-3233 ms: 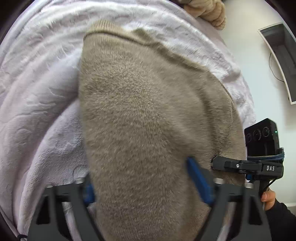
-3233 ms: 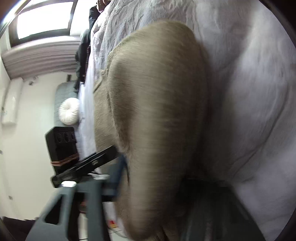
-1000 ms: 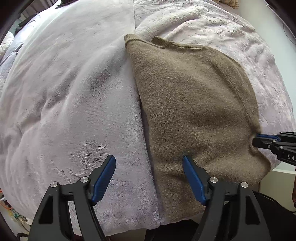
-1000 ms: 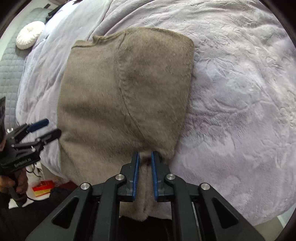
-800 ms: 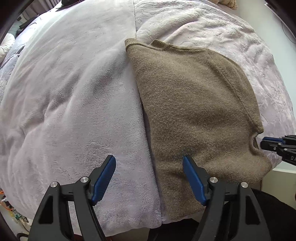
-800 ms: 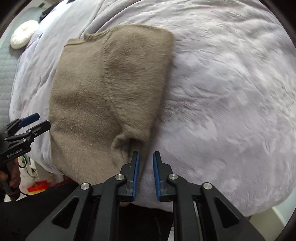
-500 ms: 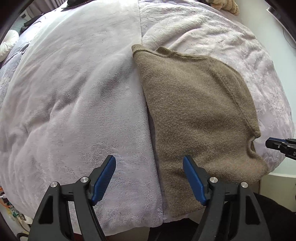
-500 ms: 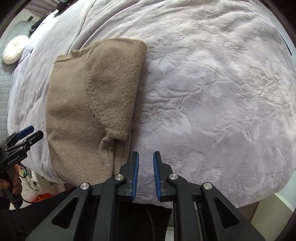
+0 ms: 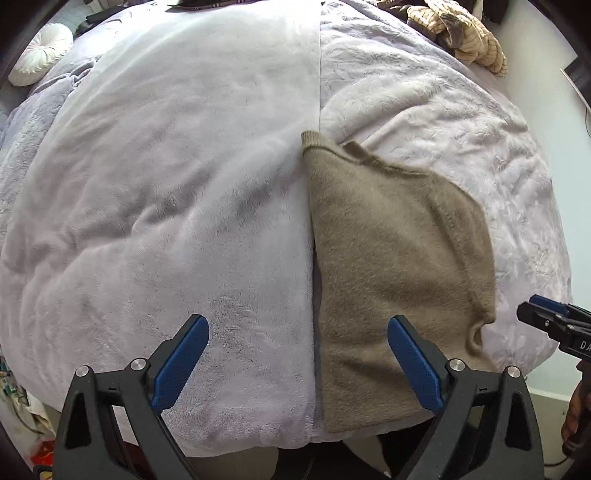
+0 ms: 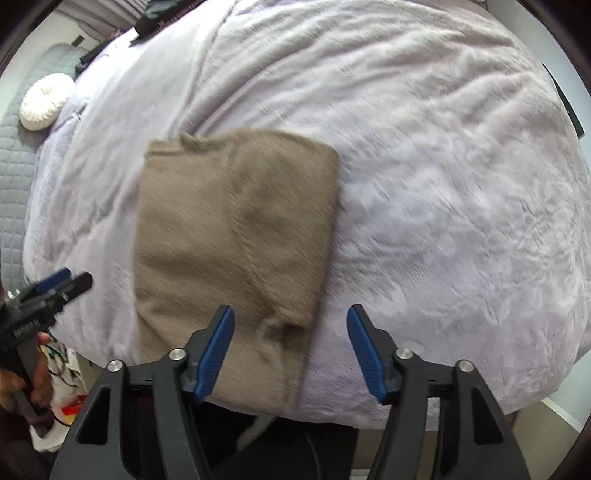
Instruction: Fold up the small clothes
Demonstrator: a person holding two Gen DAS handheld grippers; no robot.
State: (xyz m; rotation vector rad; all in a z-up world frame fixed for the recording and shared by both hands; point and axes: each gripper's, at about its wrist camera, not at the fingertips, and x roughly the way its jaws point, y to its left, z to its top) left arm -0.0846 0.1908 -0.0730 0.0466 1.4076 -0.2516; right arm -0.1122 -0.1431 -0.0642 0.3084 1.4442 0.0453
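A folded tan knit sweater (image 9: 391, 266) lies flat on the lilac bed blanket (image 9: 166, 206), its near end hanging over the bed's front edge. It also shows in the right wrist view (image 10: 236, 236). My left gripper (image 9: 297, 363) is open and empty, hovering over the blanket just left of the sweater's near end. My right gripper (image 10: 290, 354) is open and empty above the sweater's near right corner. The right gripper's tips show at the far right of the left wrist view (image 9: 543, 314).
A round white cushion (image 10: 42, 99) lies on a grey quilted surface at the far left. A beige checked garment (image 9: 465, 33) is bunched at the far right of the bed. A pale wall (image 9: 554, 96) runs along the right side.
My right gripper let go of the sweater's corner, drew back and opened wide. The sweater now lies still on the bed. My left gripper stayed open and rose a little.
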